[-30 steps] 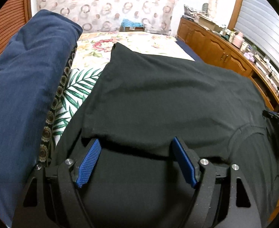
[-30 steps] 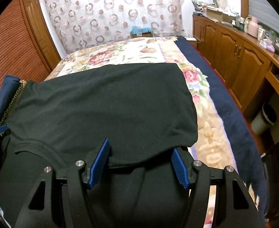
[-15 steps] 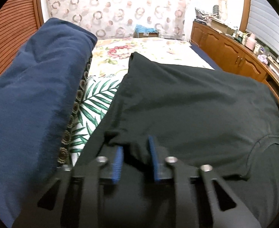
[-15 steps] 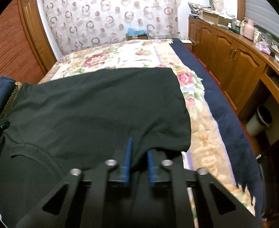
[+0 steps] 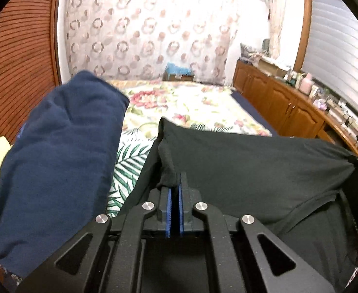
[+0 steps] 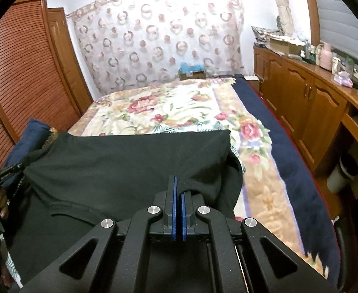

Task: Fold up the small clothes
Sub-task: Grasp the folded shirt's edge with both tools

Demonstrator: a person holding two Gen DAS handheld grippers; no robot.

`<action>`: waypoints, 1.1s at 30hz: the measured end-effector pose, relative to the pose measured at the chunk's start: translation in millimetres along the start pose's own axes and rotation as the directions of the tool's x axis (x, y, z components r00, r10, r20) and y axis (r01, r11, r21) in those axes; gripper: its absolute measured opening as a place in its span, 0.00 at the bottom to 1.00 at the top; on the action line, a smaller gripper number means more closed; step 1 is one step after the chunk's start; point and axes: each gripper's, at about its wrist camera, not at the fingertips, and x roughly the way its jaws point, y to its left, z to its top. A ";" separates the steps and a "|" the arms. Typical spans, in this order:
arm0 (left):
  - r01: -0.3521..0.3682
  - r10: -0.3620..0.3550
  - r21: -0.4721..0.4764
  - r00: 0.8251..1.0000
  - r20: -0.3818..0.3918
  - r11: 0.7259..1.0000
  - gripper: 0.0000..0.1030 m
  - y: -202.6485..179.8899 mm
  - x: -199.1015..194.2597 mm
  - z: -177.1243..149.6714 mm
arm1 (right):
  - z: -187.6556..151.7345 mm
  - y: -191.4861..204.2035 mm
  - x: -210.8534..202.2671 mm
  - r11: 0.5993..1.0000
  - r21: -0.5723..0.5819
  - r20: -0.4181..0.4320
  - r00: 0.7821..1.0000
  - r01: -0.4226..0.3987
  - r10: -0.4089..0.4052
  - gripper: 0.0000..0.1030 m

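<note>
Both tools have just closed on the shirt's [image 5: 252,166] near folded edge: the left tool [image 5: 174,183] pinches its left corner, the right tool [image 6: 178,188] its right corner. The shirt lies ahead across the bed's [image 6: 179,107] near end, long axis side to side, taut between them.

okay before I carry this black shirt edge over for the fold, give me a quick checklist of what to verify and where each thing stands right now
1. Left gripper shut on the shirt edge: ok, jaws just closed, cloth bunched between them.
2. Right gripper shut on the shirt: ok, jaws just closed on the hem.
3. Edge taut between the two grips: ok, it runs straight across in the left view.
4. Both layers caught in each grip: cannot tell.
5. Bedspread ahead free for the fold: ok.
6. Blue bundle clear of the shirt: cannot tell, it sits close on the left.
</note>
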 end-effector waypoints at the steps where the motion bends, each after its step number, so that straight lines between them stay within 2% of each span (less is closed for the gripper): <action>1: 0.001 -0.001 0.003 1.000 0.012 1.000 0.05 -0.2 -5.7 1.2 | -0.9 1.5 -3.4 1.000 -0.006 0.006 1.000 -0.004 0.004 0.02; 7: 0.011 -0.011 -0.002 0.997 0.076 1.000 0.05 2.0 -37.6 4.7 | -2.8 5.8 -25.0 0.999 -0.034 0.043 0.999 -0.021 0.023 0.02; 12: 0.018 -0.017 -0.008 0.994 0.107 1.000 0.05 10.9 -63.5 -3.5 | -19.1 9.2 -47.0 0.997 -0.064 0.062 0.997 -0.034 0.038 0.02; 33: 0.021 -0.019 -0.011 0.988 0.154 1.000 0.05 22.7 -131.3 -56.1 | -84.5 34.4 -127.6 0.985 -0.161 0.056 0.996 -0.055 0.065 0.02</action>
